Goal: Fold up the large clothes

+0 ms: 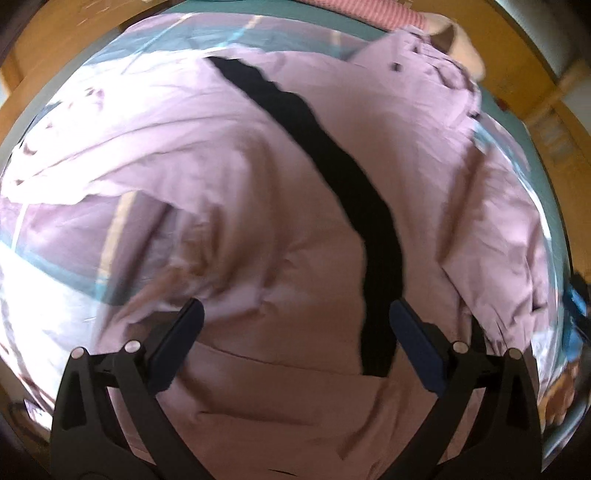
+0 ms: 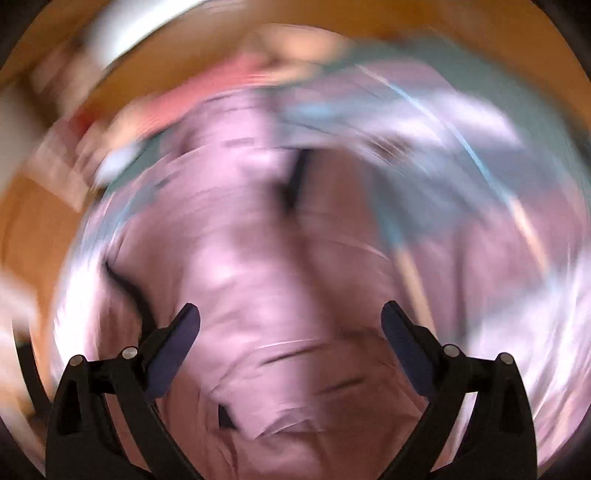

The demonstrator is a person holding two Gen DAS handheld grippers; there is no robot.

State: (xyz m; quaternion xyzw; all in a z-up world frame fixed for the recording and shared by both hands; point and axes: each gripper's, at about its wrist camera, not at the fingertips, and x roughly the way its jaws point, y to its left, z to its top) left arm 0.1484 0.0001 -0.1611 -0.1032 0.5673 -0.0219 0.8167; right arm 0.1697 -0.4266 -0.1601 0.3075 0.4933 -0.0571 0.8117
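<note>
a teal surface (image 1: 325, 22) with pale lines carries a big mauve garment (image 1: 229, 192), which lies spread directly on it, under and ahead of the left gripper (image 1: 295, 325). a black strip (image 1: 332, 158) runs across the cloth. around the surface is orange-brown wooden floor (image 1: 55, 66).

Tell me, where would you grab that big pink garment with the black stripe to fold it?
Probably at the loose edge of the pink garment on the left of the left wrist view, where a flap lifts off the teal surface. Come from above and the outside. The left hand-held gripper hangs open over flat cloth near the black stripe, which offers little to pinch.
</note>
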